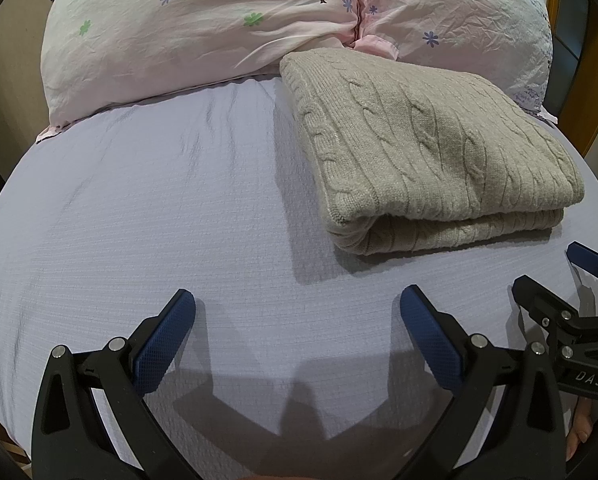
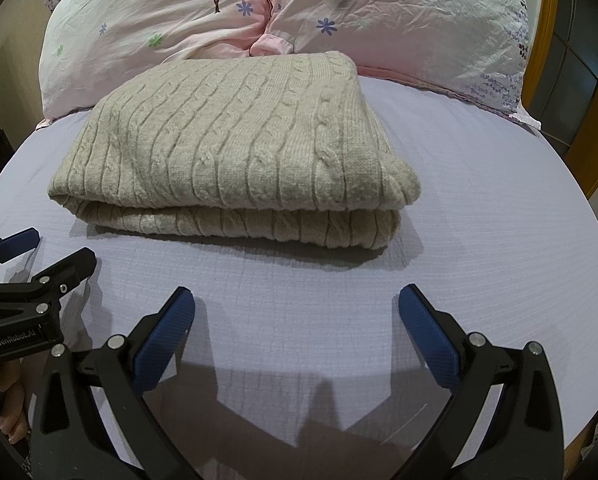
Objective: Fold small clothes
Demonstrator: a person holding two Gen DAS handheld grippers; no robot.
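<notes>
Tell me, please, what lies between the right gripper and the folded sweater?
Only bare lavender bedsheet. In the right wrist view, the right gripper, jaws open, sits short of the folded sweater, with nothing on the stretch between.

Bare bedsheet lies open left of the folded sweater and in front of it; pillows block the far edge, touching the sweater.

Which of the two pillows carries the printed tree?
The left pillow carries the tree, close to the seam between them; the right pillow shows only small flowers and purple marks.
</notes>
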